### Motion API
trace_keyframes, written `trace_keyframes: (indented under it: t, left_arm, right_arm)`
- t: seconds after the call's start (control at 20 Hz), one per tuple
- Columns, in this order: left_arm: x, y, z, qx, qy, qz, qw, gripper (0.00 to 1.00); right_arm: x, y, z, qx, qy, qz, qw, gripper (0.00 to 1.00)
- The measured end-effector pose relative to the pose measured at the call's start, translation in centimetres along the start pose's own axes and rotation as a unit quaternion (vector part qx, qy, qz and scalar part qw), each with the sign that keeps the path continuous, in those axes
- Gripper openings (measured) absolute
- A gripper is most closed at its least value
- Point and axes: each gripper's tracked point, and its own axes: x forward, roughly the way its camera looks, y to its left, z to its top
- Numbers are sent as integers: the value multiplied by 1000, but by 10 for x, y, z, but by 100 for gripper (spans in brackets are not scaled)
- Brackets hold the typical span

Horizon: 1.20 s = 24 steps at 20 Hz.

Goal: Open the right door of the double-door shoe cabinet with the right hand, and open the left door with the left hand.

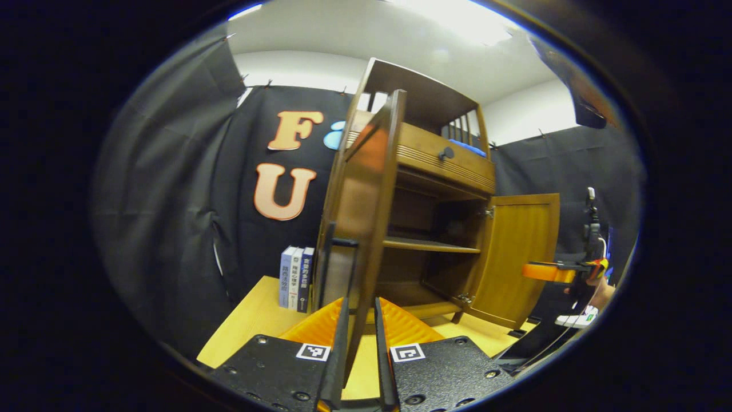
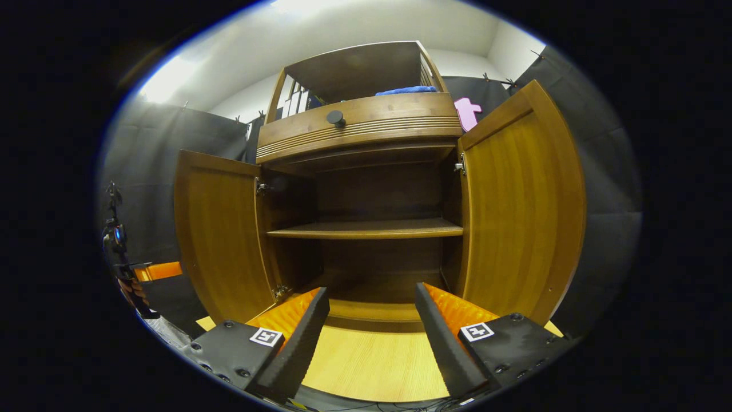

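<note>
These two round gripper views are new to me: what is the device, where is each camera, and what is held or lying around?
No robot here: a person holds a two-finger gripper in each hand, and a fisheye camera rides on each.

The left gripper view looks along the left gripper, whose fingers sit close on either side of the left door's edge; whether they press it, I cannot tell. Far right there is the right gripper, held by a hand.

The right gripper view faces the cabinet head-on over the open, empty right gripper. Both doors stand open and the shelf is bare.

The cabinet stands on a table, with books beside it.
</note>
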Motion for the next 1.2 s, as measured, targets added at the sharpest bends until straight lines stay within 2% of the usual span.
trace_keyframes:
  t: [0.1, 0.15, 0.35, 0.4, 0.45, 0.5, 0.55, 0.6, 0.65, 0.8, 0.85, 0.9, 0.95, 1.1, 1.2]
  left_arm:
    - [-1, -31, 9, 13, -5, -38, 999, 24]
    - [0, -49, 13, 11, -9, -58, 998, 23]
    - [10, -117, 23, -30, -22, -136, 990, 23]
    - [15, -127, 25, -41, -26, -144, 988, 18]
    - [22, -133, 29, -54, -32, -147, 987, 29]
    - [28, -138, 32, -69, -39, -148, 986, 18]
    - [36, -141, 35, -79, -43, -144, 986, 18]
    - [43, -138, 36, -78, -47, -130, 987, 24]
    - [50, -135, 38, -69, -51, -114, 990, 17]
    - [71, -131, 39, -15, -58, -69, 996, 17]
    - [76, -134, 39, 4, -60, -63, 996, 24]
    - [79, -138, 38, 20, -62, -57, 996, 17]
    - [83, -142, 36, 34, -63, -51, 996, 24]
    - [95, -148, 31, 71, -67, -26, 995, 33]
    - [98, -153, 28, 75, -74, -14, 994, 37]
  right_arm:
    - [1, 1, 0, 2, -2, 3, 1000, 100]
    - [1, 1, 0, 4, -1, 4, 1000, 98]
    - [-4, -4, 0, 3, -4, -3, 1000, 98]
    - [-6, -7, 0, 3, -5, -8, 1000, 98]
    - [-10, -11, 0, 3, -6, -13, 1000, 98]
    - [-14, -14, 0, 5, -8, -18, 1000, 98]
    - [-18, -19, 1, 6, -10, -24, 1000, 98]
    - [-21, -24, 1, 7, -11, -32, 999, 90]
    - [-26, -28, 2, 7, -13, -40, 999, 90]
    - [-38, -40, 4, 4, -17, -61, 998, 90]
    - [-42, -43, 3, 2, -16, -67, 998, 90]
    - [-45, -46, 1, 0, -15, -72, 997, 90]
    - [-47, -48, 0, -1, -14, -77, 997, 90]
    - [-52, -54, -6, -2, -5, -89, 996, 90]
    - [-54, -55, -6, -1, -4, -92, 996, 97]
